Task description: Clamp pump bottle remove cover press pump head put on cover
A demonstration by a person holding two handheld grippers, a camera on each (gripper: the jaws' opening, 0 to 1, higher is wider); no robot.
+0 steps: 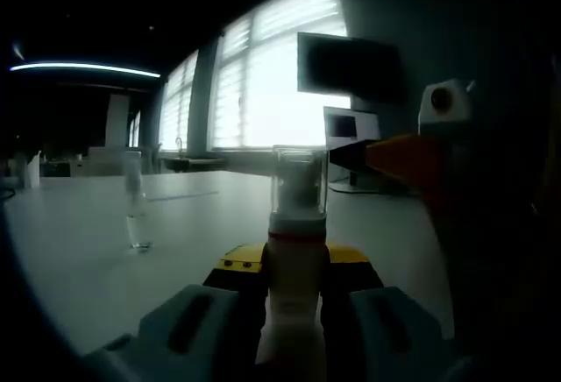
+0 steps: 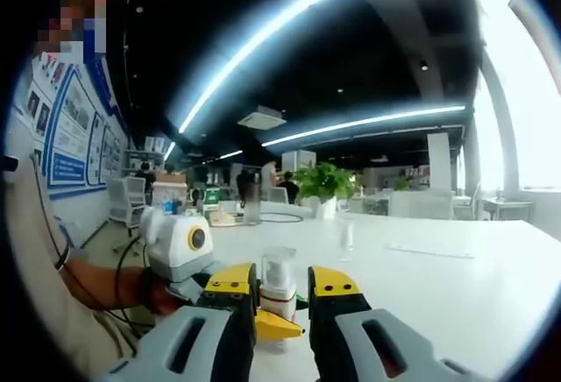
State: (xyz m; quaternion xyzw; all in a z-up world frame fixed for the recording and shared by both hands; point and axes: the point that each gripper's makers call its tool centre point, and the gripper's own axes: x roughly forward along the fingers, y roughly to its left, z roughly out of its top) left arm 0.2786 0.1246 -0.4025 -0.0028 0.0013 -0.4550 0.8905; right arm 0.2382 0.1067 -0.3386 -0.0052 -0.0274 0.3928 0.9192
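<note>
A white pump bottle (image 1: pixel 295 286) with a clear cover (image 1: pixel 299 180) stands upright between the yellow-tipped jaws of my left gripper (image 1: pixel 294 264), which is shut on its body. My right gripper (image 1: pixel 394 159) reaches in from the right at cover height, its orange jaw close beside the cover and apart from it. In the right gripper view the clear cover (image 2: pixel 279 270) shows just beyond my right gripper (image 2: pixel 282 284), which is open. The left gripper (image 2: pixel 267 316) holds the bottle (image 2: pixel 279 299) from the left, with a person's hand behind it.
The white table (image 1: pixel 79 259) stretches away, and on it a small clear vial (image 1: pixel 137 217) stands to the left, also seen as the vial (image 2: pixel 348 237). A dark monitor (image 1: pixel 351 67) sits behind on the right. A potted plant (image 2: pixel 324 180) and chairs stand at the far end.
</note>
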